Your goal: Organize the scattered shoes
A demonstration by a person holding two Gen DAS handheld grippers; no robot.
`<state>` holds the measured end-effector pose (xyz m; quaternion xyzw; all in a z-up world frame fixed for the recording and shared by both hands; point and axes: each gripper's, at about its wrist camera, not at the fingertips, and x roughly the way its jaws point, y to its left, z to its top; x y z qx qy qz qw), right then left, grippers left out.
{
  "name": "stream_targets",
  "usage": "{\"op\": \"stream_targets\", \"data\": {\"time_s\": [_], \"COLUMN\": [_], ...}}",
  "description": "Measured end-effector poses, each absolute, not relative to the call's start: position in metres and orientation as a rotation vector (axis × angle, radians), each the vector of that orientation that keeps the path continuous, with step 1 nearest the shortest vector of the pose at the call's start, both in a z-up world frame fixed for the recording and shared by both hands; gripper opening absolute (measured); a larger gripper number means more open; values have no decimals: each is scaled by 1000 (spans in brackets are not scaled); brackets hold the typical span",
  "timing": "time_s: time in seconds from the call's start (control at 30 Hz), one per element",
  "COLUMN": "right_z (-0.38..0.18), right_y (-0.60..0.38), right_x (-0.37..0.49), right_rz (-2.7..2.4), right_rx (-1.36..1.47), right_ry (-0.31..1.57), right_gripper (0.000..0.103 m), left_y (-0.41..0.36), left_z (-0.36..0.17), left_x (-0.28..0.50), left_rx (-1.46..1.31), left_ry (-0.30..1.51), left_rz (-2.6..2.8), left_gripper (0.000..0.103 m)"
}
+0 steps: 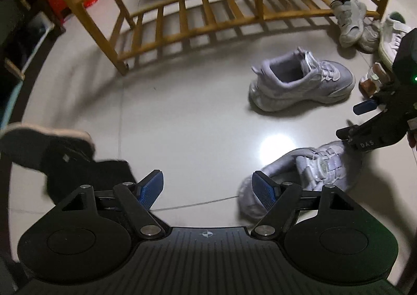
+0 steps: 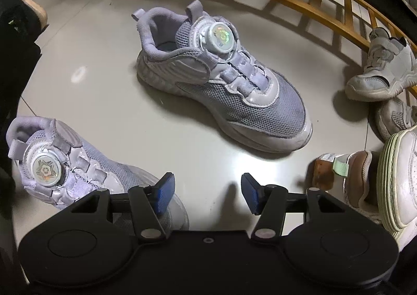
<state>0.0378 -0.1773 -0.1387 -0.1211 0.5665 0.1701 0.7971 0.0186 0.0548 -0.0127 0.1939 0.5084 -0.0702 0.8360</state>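
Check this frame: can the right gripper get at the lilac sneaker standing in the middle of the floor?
Probably yes. The right gripper is open and empty, the lilac sneaker stands upright ahead of it, and only bare floor lies between. The matching sneaker sits off to one side.

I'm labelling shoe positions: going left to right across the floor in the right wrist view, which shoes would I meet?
Lavender dial sneaker nearest the camera → its mate standing mid-floor → brown sandal → white strap sneaker by the wooden rack. The other white shoes at the right edge overlap, so I've left them out.
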Motion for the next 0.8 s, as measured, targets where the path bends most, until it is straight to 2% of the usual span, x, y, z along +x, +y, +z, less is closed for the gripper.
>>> {"op": "stream_targets", "data": {"time_s": [0.13, 0.3, 0.4, 0.6, 0.67, 0.8], "right_z": [-135, -142, -139, -127, -125, -122], "right_y": [-178, -177, -175, -177, -183, -198], "right_x": [40, 49, 48, 48, 50, 55], "right_rz": [364, 378, 376, 360, 348, 316], "right_rx": [-256, -262, -277, -288, -282, -244], "right_ry": [1215, 1215, 1208, 1161, 1158, 1154], "right_gripper": [60, 60, 60, 61, 61, 61], "left_y": [84, 163, 210, 230, 212, 163], "left_z": [25, 72, 80, 49, 37, 24], "left_x": [14, -14, -35, -43, -37, -20], "left_rx": [507, 669, 729, 456, 322, 221], "left_ry": [1040, 1015, 993, 997, 956, 873], "left_rz": [-146, -40, 70, 125, 79, 10], "left_gripper": [77, 79, 85, 85, 85, 85]}}
